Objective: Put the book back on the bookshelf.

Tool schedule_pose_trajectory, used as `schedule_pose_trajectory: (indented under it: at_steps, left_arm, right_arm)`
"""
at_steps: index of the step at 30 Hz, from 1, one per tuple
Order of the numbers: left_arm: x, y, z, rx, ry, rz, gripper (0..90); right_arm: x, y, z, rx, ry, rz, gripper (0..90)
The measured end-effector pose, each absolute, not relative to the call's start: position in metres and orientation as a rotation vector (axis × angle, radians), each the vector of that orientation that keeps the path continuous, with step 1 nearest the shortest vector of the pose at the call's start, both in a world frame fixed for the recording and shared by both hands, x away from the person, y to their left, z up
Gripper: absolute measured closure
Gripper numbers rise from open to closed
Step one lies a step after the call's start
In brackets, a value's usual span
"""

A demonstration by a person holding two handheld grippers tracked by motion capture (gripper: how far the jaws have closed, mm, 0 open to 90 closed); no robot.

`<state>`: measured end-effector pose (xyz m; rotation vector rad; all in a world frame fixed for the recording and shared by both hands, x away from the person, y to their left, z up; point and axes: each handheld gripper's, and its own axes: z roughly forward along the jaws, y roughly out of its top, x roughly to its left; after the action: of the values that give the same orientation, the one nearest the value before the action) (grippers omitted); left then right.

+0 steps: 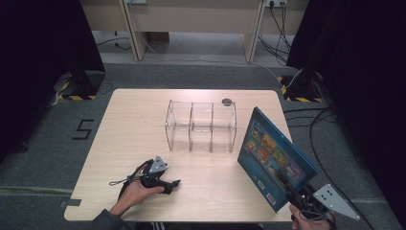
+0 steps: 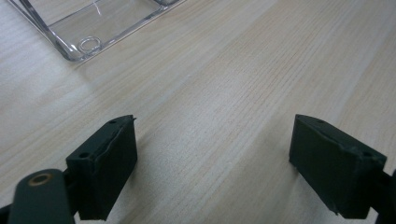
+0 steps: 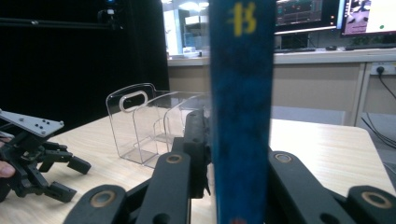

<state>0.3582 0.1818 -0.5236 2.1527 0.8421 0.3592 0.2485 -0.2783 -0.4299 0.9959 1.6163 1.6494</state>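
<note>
- Right gripper (image 1: 298, 197) sits closest in, at the table's near right corner, and its jaws are clamped tight on the lower edge of a blue picture book (image 1: 274, 155).
- That book is lifted clear of the tabletop, tilted, its illustrated cover facing left toward the middle of the table; its top corner rises just beside the right end of the clear organiser.
- From the right gripper view, the book's blue spine (image 3: 240, 107) stands upright between the two black jaws, yellow lettering at its top.
- Over at the near left, the left gripper (image 1: 165, 184) rests low on the wooden table (image 1: 129, 120), a hand (image 1: 131, 194) around it, jaws spread wide with nothing between them.
- Left gripper view confirms it: bare wood grain between the two black pads (image 2: 109, 158).
- Centre of the table, toward the far edge: a clear acrylic organiser (image 1: 201, 126) with three compartments.
- Small dark round disc (image 1: 227, 101) lies just behind the organiser's right end, near the far edge.
</note>
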Motion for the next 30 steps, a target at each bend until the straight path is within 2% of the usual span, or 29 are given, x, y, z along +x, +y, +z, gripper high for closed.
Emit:
schedule_pose_trajectory:
  at_steps: [4, 7, 9, 15, 30]
  left_arm:
    - [0.358, 0.182, -0.524, 2.153, 0.841, 0.358, 14.3]
    - [0.358, 0.182, -0.524, 2.154, 0.840, 0.358, 14.4]
    - [0.358, 0.182, -0.524, 2.154, 0.839, 0.358, 14.3]
    - [0.358, 0.181, -0.524, 2.154, 0.838, 0.356, 14.3]
    - [0.358, 0.181, -0.524, 2.156, 0.831, 0.354, 14.4]
  right_arm:
    - [0.254, -0.275, -0.426, 0.965, 1.612, 1.654, 75.2]
    - [0.258, -0.272, -0.425, 0.971, 1.618, 1.633, 67.8]
    - [0.260, -0.270, -0.426, 0.968, 1.619, 1.640, 66.0]
    - [0.261, -0.271, -0.425, 0.940, 1.625, 1.630, 78.6]
    - [0.264, -0.280, -0.423, 1.021, 1.563, 1.713, 82.2]
